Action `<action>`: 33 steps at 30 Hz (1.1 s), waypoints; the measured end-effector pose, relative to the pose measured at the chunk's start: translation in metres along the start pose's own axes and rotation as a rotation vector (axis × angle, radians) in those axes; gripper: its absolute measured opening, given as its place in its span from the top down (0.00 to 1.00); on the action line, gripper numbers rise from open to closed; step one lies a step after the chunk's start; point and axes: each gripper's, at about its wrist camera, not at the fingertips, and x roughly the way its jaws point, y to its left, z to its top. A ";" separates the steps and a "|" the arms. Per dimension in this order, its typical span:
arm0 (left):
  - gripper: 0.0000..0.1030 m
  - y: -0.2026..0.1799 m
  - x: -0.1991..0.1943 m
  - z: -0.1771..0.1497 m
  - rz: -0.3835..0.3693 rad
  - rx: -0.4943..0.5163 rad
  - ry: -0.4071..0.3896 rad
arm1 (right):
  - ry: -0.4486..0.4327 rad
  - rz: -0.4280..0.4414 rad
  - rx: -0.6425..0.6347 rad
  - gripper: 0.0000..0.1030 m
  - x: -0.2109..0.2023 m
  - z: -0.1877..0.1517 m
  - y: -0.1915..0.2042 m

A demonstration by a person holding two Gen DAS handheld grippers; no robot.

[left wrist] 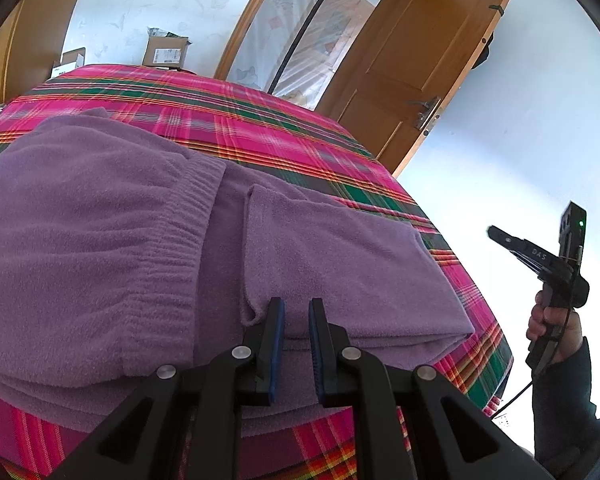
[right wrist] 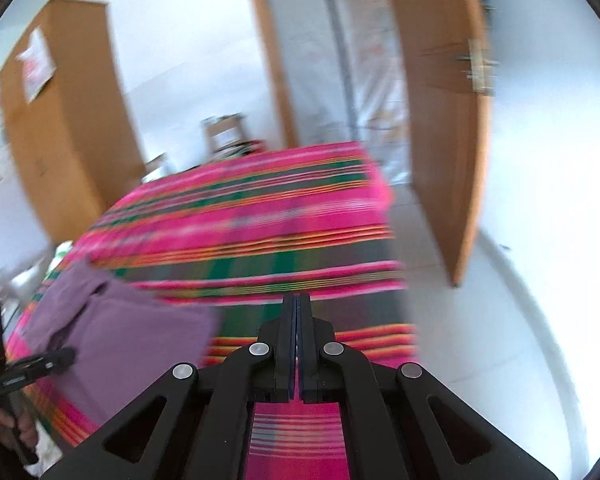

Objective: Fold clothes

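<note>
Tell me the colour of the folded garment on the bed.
Purple, a plain fleece garment; sharpest in the left wrist view.

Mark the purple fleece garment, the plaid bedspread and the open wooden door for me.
purple fleece garment [left wrist: 100,240]: left wrist view, on its broad folded body beside the ribbed waistband.
plaid bedspread [left wrist: 260,120]: left wrist view, on bare pink and green cloth beyond the garment.
wooden door [left wrist: 432,52]: left wrist view, on its upper panel.
</note>
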 end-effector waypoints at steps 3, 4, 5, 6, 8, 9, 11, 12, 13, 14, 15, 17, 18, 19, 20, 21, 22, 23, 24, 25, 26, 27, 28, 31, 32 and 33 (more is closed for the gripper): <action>0.88 -0.001 0.001 0.000 0.004 -0.002 0.000 | -0.027 -0.084 0.050 1.00 -0.018 0.000 -0.033; 0.88 -0.001 0.001 0.000 0.005 -0.003 0.000 | -0.036 -0.111 0.067 1.00 -0.023 0.000 -0.044; 0.88 -0.001 0.001 0.000 0.006 -0.004 0.001 | -0.044 -0.138 0.084 1.00 -0.029 0.000 -0.055; 0.88 -0.002 0.001 0.000 0.007 -0.004 0.001 | -0.053 -0.166 0.100 1.00 -0.035 0.000 -0.066; 0.88 -0.002 0.002 0.000 0.012 -0.003 0.001 | -0.059 -0.201 0.129 1.00 -0.043 -0.001 -0.083; 0.88 -0.003 0.002 0.001 0.014 -0.003 0.001 | -0.061 -0.217 0.143 1.00 -0.047 -0.002 -0.091; 0.88 -0.004 0.002 0.001 0.019 -0.003 0.000 | -0.055 -0.237 0.165 1.00 -0.049 -0.005 -0.102; 0.88 -0.005 0.002 0.001 0.021 -0.003 0.000 | -0.046 -0.241 0.172 1.00 -0.049 -0.006 -0.106; 0.88 -0.005 0.002 0.001 0.024 -0.003 0.000 | -0.036 -0.243 0.178 1.00 -0.048 -0.008 -0.110; 0.88 -0.006 0.002 0.001 0.026 -0.003 0.000 | -0.022 -0.243 0.185 0.99 -0.046 -0.009 -0.112; 0.88 -0.006 0.001 0.001 0.029 -0.004 0.001 | -0.016 -0.244 0.196 0.96 -0.044 -0.010 -0.114; 0.88 -0.007 0.002 0.001 0.032 -0.006 0.000 | -0.013 -0.239 0.222 0.90 -0.042 -0.011 -0.118; 0.88 -0.008 0.002 0.001 0.033 -0.007 0.000 | -0.012 -0.226 0.235 0.84 -0.042 -0.011 -0.120; 0.88 -0.009 0.002 0.001 0.034 -0.007 0.000 | -0.017 -0.219 0.241 0.83 -0.043 -0.010 -0.121; 0.88 -0.009 0.002 0.001 0.035 -0.008 0.000 | -0.026 -0.221 0.238 0.82 -0.044 -0.009 -0.121; 0.88 -0.010 0.003 0.001 0.036 -0.008 0.000 | -0.033 -0.224 0.236 0.80 -0.045 -0.009 -0.120; 0.88 -0.010 0.003 0.001 0.036 -0.008 -0.001 | -0.038 -0.223 0.238 0.78 -0.046 -0.009 -0.120; 0.88 -0.010 0.003 0.001 0.036 -0.009 -0.001 | -0.042 -0.220 0.242 0.73 -0.047 -0.008 -0.120; 0.88 -0.009 0.003 0.001 0.036 -0.010 -0.001 | -0.047 -0.217 0.247 0.70 -0.048 -0.008 -0.120; 0.88 -0.009 0.003 0.001 0.035 -0.010 -0.002 | -0.054 -0.216 0.254 0.70 -0.050 -0.009 -0.120; 0.88 -0.009 0.003 0.001 0.034 -0.011 -0.002 | -0.061 -0.215 0.262 0.69 -0.052 -0.010 -0.120; 0.88 -0.009 0.003 0.001 0.033 -0.012 -0.002 | -0.067 -0.215 0.271 0.69 -0.052 -0.011 -0.120; 0.88 -0.008 0.003 0.001 0.032 -0.012 -0.002 | -0.069 -0.209 0.277 0.69 -0.052 -0.011 -0.120; 0.88 -0.008 0.003 0.001 0.030 -0.013 -0.001 | -0.073 -0.184 0.294 0.69 -0.052 -0.012 -0.118; 0.88 -0.008 0.003 0.002 0.030 -0.014 0.000 | -0.073 -0.176 0.293 0.69 -0.051 -0.011 -0.116; 0.88 -0.008 0.003 0.002 0.031 -0.016 0.001 | -0.073 -0.167 0.289 0.69 -0.050 -0.011 -0.114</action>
